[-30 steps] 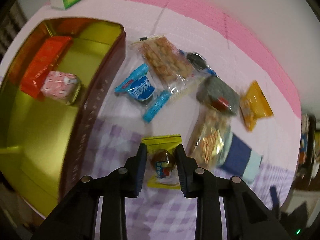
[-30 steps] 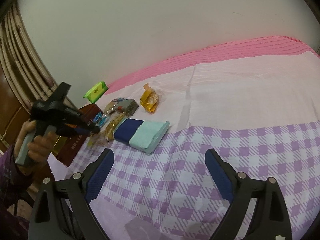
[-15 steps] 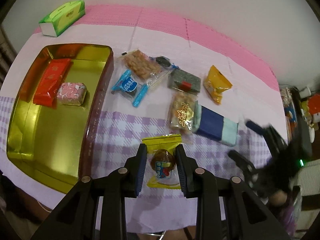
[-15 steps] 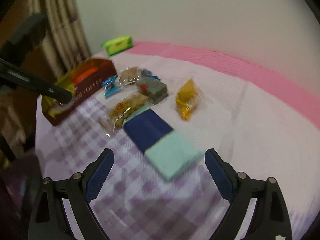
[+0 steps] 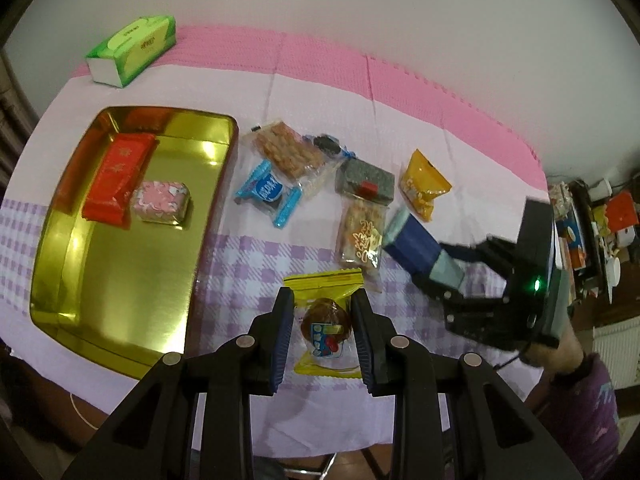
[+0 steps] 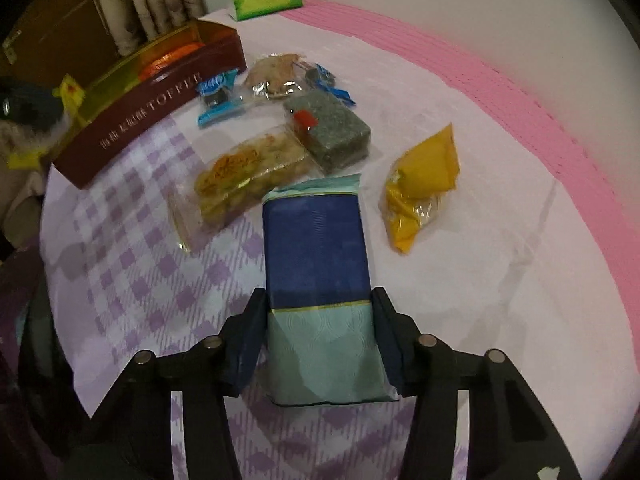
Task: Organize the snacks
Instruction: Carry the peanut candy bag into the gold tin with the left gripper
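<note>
My left gripper (image 5: 323, 336) is shut on a yellow snack packet (image 5: 324, 280) with a round brown sweet inside, held above the checked cloth right of the gold tin (image 5: 120, 272). The tin holds a red packet (image 5: 118, 178) and a pink wrapped one (image 5: 160, 202). My right gripper (image 6: 318, 308) has its jaws closing on a blue and teal pack (image 6: 316, 240). Both pads touch the pack's sides near its teal end. In the left wrist view that pack (image 5: 412, 246) sits in the right gripper (image 5: 444, 276), held by a hand.
Loose snacks lie between tin and pack: a peanut bar (image 5: 362, 236), a grey-green block (image 5: 366, 182), an orange pouch (image 5: 424, 186), a blue wrapped biscuit (image 5: 266, 190) and a clear cracker bag (image 5: 288, 152). A green tissue box (image 5: 132, 50) stands at the back left. Cluttered shelves sit at the right.
The right gripper swung over to the blue and teal pack and closed around it. The left gripper rose with the yellow packet still in it.
</note>
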`<state>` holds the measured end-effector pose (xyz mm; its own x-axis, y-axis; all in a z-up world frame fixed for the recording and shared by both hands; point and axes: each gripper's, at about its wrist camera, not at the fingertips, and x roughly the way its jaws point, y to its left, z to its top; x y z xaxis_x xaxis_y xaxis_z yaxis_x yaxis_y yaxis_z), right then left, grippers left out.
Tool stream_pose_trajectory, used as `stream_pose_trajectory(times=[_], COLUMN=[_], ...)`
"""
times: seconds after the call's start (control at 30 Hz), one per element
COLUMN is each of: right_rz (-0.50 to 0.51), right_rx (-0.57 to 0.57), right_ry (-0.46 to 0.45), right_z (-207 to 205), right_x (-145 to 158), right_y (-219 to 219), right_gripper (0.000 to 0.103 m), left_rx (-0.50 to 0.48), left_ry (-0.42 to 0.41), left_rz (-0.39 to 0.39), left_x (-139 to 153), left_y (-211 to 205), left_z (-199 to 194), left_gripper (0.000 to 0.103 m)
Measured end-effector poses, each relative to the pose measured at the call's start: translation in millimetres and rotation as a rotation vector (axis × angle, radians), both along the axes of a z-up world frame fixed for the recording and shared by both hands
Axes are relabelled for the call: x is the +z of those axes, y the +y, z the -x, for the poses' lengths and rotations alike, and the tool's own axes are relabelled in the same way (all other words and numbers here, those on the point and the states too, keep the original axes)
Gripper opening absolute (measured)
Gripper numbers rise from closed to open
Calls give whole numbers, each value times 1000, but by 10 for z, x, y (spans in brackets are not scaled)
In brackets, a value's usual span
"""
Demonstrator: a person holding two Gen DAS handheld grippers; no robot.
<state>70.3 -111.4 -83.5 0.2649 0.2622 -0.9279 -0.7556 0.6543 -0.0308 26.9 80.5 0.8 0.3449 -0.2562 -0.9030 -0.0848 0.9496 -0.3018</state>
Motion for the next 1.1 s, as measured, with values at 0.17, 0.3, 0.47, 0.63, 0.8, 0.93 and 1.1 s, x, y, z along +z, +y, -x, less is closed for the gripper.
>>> stream_pose_trajectory(times=[0.17,0.3,0.47,0.63,0.8,0.93,1.1], right_rz=[-117,-340,-516,-578,-575,-574,-583], right_rx=[-104,-279,-428,-482,-490,-488,-494], right_ry=[-8,27,28,24,1,-8,-4], right_z=[361,591,917,1086,1107,1128,1104], right_x=[84,189,307,444,549,596,592], right_y=[-189,-532,-821,-933,-893,-856,-787], right_gripper=[47,47,47,48,48,48,48], left_rx=[40,97,176,230,240,237,219], left_ry=[-24,-30,-41,-55,-61,-63,-64], left_rz=[12,7,-26,-91,-153,-198,-267], left_x=[103,148,139,22,-125,-231,-361], left_y=[233,561,1021,1369,1523,1585,1617], left_z=[88,172,268,331,259,190,126], left_gripper=[30,30,30,30,30,30,30])
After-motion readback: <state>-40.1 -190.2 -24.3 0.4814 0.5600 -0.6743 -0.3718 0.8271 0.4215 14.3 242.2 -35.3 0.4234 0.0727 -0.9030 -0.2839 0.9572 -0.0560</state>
